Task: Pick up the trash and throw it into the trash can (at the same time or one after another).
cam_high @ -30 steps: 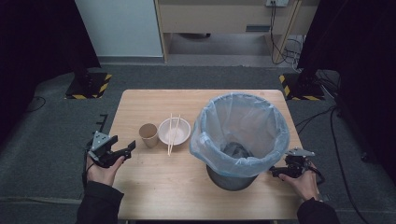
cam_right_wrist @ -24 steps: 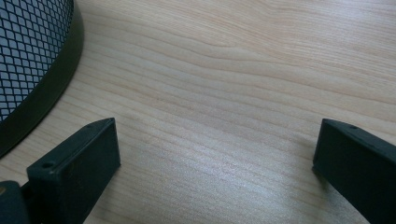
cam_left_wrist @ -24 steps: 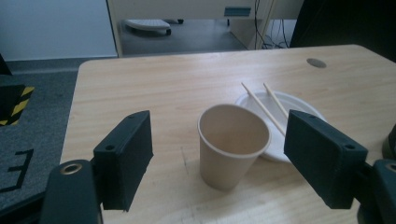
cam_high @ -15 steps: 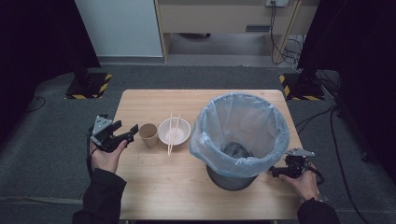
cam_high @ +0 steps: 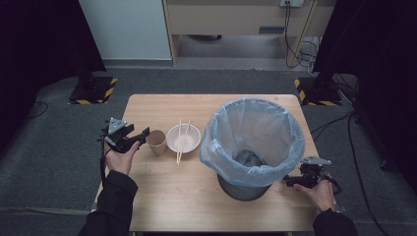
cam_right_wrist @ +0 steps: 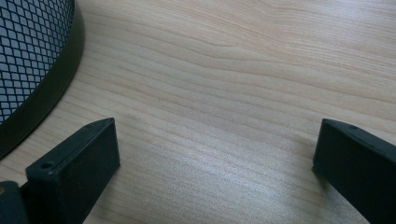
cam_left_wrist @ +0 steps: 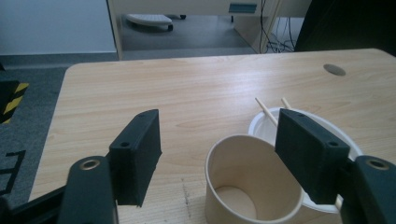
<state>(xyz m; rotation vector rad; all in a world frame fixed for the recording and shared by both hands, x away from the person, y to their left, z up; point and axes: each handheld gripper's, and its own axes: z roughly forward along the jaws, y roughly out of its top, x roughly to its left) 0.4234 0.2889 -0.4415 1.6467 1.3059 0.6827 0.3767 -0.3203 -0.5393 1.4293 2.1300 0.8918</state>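
Brown paper formed the cup (cam_high: 157, 142), which stood upright and empty on the worktop (cam_high: 172, 206) directly ahead of the left tool (cam_high: 139, 138). In the left gripper view the cup (cam_left_wrist: 252, 184) sat partly between the jaws, toward the right-hand one, with neither pad seen pressing on it; the jaws had just been closing yet stood apart, so the left tool (cam_left_wrist: 219, 154) gripped nothing. Judged from its thin wall and rolled rim, the cup would be very light, easily crushed and easily tipped. A gentle hold across the upper wall, just under the rim, appeared the soundest.

Just beyond the cup, farther from the left tool, lay a shallow white bowl (cam_high: 184, 138), smooth and round, with a pair of pale wooden chopsticks (cam_high: 180, 141) resting across it. Their tips (cam_left_wrist: 268, 112) rose behind the tool's right jaw.

Farther right stood a round bin (cam_high: 243, 184) of dark mesh, lined with a crinkled translucent blue bag (cam_high: 253, 137) folded over the rim. The right tool (cam_high: 292, 182) rested low on the worktop just beside the bin's base. In the right gripper view its jaws stood wide apart over bare, pale wood-grain laminate, with the mesh wall (cam_right_wrist: 32, 51) and dark base ring at the left; the right tool (cam_right_wrist: 217, 154) was open and held nothing.
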